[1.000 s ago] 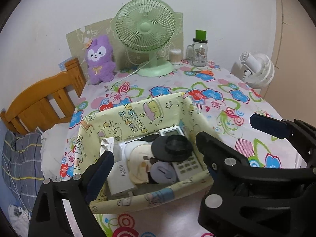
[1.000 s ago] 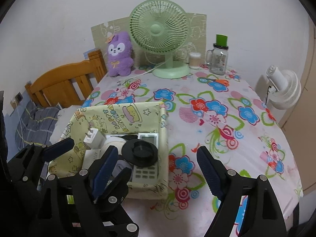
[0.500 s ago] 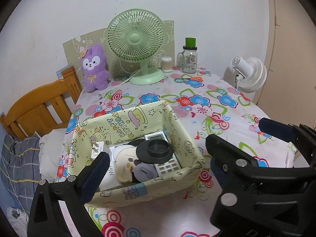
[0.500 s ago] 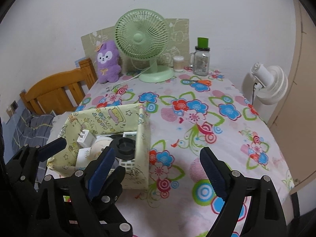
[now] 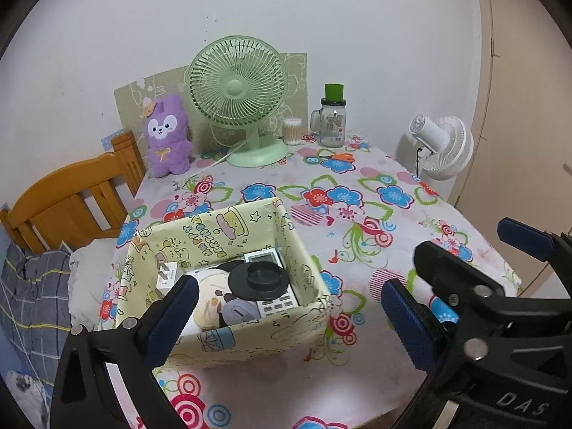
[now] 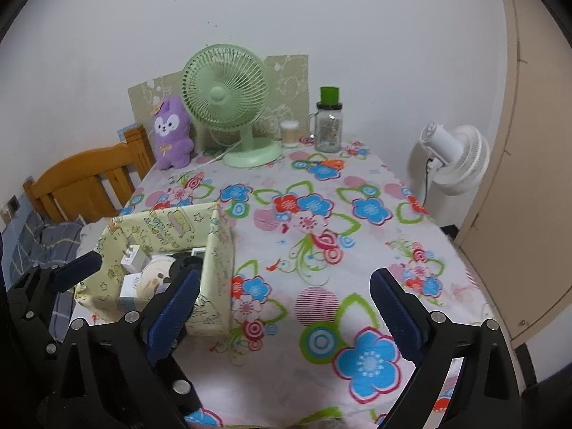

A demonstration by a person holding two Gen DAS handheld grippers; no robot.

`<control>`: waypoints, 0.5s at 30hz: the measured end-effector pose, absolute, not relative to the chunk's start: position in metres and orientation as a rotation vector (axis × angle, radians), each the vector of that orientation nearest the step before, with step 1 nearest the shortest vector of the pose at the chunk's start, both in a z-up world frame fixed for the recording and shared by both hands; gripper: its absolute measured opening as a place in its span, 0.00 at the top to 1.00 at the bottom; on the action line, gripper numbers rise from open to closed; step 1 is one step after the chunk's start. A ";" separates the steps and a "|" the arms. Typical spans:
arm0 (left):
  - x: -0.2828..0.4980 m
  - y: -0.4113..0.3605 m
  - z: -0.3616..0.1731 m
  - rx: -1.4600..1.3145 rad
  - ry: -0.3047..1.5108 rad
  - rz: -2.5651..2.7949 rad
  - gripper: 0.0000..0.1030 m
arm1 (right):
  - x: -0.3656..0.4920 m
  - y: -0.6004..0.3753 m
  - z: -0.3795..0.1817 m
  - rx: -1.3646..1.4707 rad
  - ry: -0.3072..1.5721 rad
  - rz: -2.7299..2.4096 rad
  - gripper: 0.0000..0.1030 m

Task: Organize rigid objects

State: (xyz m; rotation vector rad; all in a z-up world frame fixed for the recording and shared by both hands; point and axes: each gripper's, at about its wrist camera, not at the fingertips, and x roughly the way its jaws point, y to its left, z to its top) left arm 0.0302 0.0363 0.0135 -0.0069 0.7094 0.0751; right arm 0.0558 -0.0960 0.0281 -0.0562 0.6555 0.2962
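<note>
A pale yellow cartoon-print fabric box [image 5: 250,336] stands on the flowered tablecloth. It holds a black round lid [image 5: 258,279], a white remote [image 5: 277,302], a white charger plug [image 5: 168,273] and a round cream case [image 5: 211,302]. My left gripper [image 5: 286,316] is open and empty, held back above the box's near side. My right gripper [image 6: 282,312] is open and empty, over the cloth to the right of the box [image 6: 214,271]. In the right wrist view the left gripper's fingers [image 6: 75,271] show at the box's left.
A green desk fan [image 5: 237,96], a purple plush [image 5: 167,136], a cotton swab jar [image 5: 292,130] and a glass jar with green lid [image 5: 332,118] line the back. Orange scissors [image 5: 338,157] lie near them. A white fan [image 5: 441,146] is clipped right. A wooden chair [image 5: 71,200] stands left.
Both grippers have drawn back and up from the box, which now looks smaller and farther. The right gripper has shifted right over the cloth. Both stay open and empty.
</note>
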 end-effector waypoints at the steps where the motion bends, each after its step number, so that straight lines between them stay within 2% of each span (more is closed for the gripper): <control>1: 0.030 0.036 0.015 -0.009 0.708 0.074 0.00 | 0.054 -0.099 0.029 -0.055 0.651 0.292 0.05; 15: 0.000 0.029 0.038 0.010 0.627 0.096 0.00 | 0.030 -0.141 0.047 -0.006 0.581 0.203 0.04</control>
